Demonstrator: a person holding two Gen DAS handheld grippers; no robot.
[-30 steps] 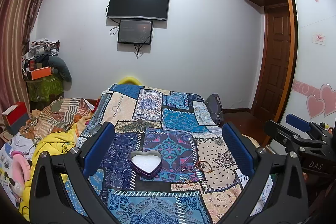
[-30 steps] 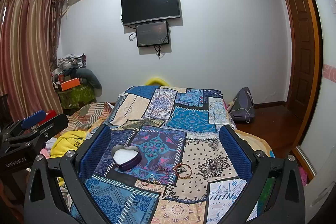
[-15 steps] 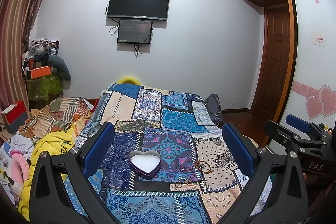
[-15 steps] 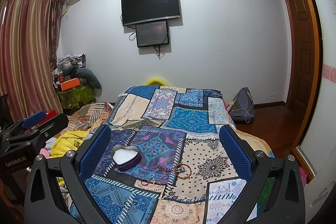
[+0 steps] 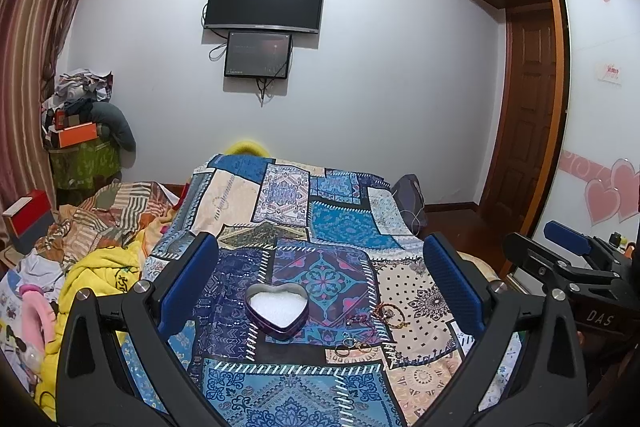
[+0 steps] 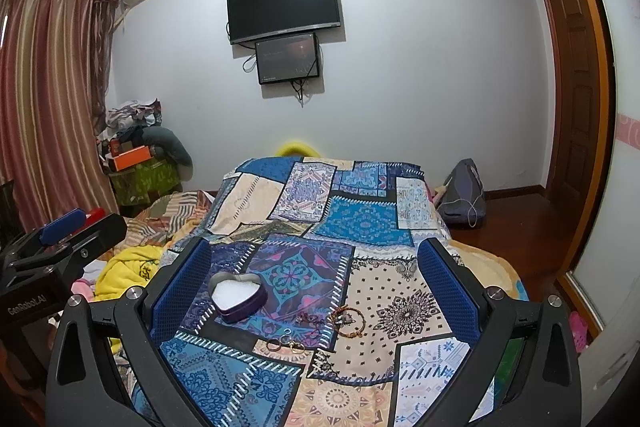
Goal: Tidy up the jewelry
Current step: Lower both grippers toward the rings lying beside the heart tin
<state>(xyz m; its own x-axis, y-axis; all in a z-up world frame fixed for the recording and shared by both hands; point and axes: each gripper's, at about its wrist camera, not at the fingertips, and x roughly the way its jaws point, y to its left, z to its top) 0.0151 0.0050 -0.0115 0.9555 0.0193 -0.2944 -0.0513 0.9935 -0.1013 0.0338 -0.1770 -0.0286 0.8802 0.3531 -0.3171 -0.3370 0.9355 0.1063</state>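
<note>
A purple heart-shaped tin (image 5: 277, 311) with a white lining lies open on the patchwork bedspread (image 5: 344, 223); it also shows in the right wrist view (image 6: 237, 297). To its right lie beaded bracelets (image 5: 390, 315) (image 6: 349, 319) and, nearer me, small rings (image 5: 352, 345) (image 6: 286, 343). My left gripper (image 5: 318, 283) is open and empty, held above the bed short of the tin. My right gripper (image 6: 314, 287) is open and empty, to the right of the left one, short of the jewelry.
A heap of yellow and striped bedding (image 5: 96, 251) lies left of the bed. A grey bag (image 6: 462, 193) sits on the wooden floor at the right. A wardrobe with heart stickers (image 5: 600, 187) stands at the far right. A TV (image 5: 262, 1) hangs on the far wall.
</note>
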